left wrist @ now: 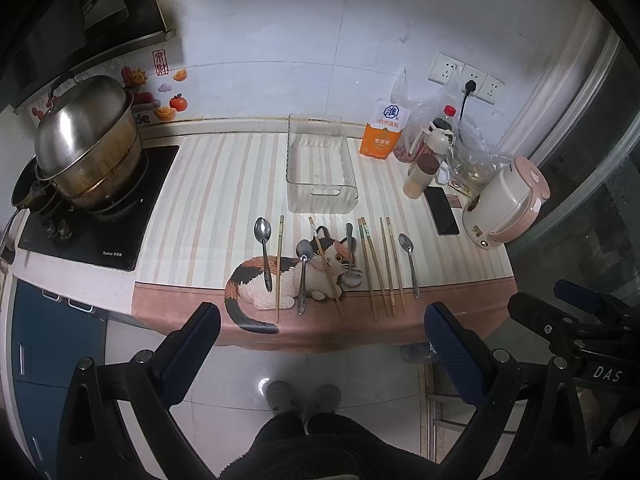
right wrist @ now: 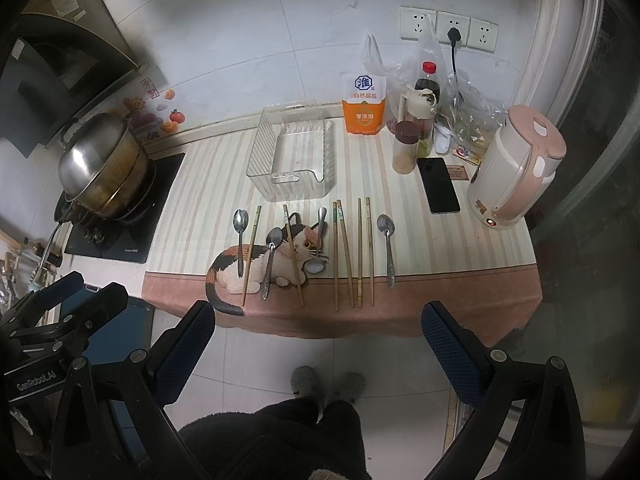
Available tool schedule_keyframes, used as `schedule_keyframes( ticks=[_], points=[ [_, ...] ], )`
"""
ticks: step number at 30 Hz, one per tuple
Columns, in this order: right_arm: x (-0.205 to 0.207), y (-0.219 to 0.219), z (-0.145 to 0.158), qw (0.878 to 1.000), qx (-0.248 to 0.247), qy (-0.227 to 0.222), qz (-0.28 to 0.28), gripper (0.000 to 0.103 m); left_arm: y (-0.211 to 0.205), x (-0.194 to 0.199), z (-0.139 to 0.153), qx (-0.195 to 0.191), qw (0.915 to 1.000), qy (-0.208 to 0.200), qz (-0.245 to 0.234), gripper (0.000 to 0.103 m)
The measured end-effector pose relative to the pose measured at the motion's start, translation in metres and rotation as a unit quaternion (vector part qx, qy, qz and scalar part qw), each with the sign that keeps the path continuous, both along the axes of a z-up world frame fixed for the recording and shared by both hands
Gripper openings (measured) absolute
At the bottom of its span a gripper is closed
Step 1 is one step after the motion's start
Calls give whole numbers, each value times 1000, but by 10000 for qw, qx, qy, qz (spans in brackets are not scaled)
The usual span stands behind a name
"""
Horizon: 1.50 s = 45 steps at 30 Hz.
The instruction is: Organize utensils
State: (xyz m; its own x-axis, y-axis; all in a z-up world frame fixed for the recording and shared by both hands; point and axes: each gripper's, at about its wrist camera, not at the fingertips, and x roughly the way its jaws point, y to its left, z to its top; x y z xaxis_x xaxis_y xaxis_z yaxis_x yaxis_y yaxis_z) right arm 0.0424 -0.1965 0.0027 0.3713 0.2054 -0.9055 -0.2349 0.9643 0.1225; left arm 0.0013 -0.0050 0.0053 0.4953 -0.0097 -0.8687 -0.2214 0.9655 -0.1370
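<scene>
Spoons lying on mat (left wrist: 192, 208), four counted: first spoon (left wrist: 264, 252) far left, second spoon (left wrist: 303, 276) and third spoon (left wrist: 351, 256) over cat print, fourth spoon (left wrist: 411, 264) far right. Chopsticks (left wrist: 378, 264) lying among them, six counted. One bin (left wrist: 320, 168) sitting behind, holding nothing. Left gripper (left wrist: 320, 348) and right gripper (right wrist: 318, 344) hovering short of counter edge, fingers spread wide, gripping nothing.

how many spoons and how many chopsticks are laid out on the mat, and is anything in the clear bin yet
spoons: 4
chopsticks: 6
items in the clear bin: 0
total utensils on the mat: 10
</scene>
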Motion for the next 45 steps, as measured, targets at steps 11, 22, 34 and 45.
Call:
schedule_keyframes(
  ticks=[11, 22, 34, 45],
  points=[
    [0, -2, 2, 10000, -4, -6, -3, 103, -3, -3, 0, -155, 9999, 4, 32, 103],
    [-1, -2, 2, 10000, -7, -11, -8, 103, -2, -3, -1, -161, 9999, -3, 31, 103],
    [1, -1, 3, 10000, -11, -17, -6, 103, -2, -3, -1, -175, 9998, -5, 31, 103],
    [3, -2, 6, 10000, -8, -16, -8, 103, -2, -4, -2, -179, 9998, -10, 33, 103]
  ],
)
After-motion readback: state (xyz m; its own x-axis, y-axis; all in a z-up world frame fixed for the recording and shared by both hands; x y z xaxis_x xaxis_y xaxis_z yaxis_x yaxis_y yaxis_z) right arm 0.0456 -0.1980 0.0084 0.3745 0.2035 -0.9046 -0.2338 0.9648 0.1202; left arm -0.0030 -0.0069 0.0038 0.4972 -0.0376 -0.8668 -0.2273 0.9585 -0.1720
